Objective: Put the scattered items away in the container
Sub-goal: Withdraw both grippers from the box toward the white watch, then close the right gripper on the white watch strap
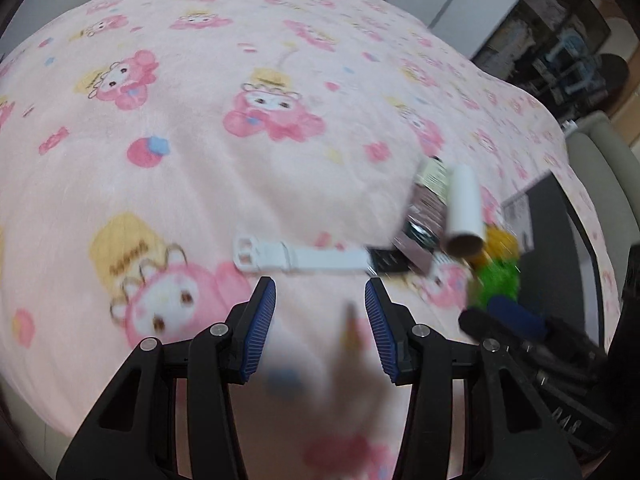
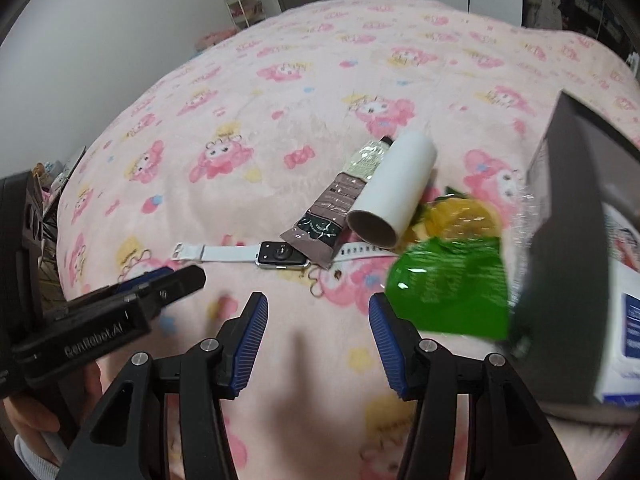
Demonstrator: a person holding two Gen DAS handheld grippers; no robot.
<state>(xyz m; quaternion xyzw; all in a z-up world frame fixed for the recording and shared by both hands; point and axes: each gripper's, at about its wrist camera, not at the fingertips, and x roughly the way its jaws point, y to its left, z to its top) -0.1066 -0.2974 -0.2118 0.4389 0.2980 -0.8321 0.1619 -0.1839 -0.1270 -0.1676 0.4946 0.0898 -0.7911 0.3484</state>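
A white-strapped smartwatch [image 2: 280,255] lies flat on the pink blanket; its strap also shows in the left wrist view [image 1: 304,257]. Behind it lie a brown cream tube [image 2: 336,204], a white cardboard tube [image 2: 394,188] and green and yellow wrappers [image 2: 452,280]. A dark box-like container [image 2: 572,216] stands at the right. My left gripper [image 1: 320,302] is open and empty just short of the watch strap. My right gripper [image 2: 318,312] is open and empty, in front of the watch. The left gripper also shows in the right wrist view [image 2: 160,284].
The pink cartoon blanket [image 1: 240,80] covers the whole bed. A white and blue box [image 2: 624,332] sits by the container at the right. Shelves and furniture [image 1: 560,52] stand beyond the bed's far side.
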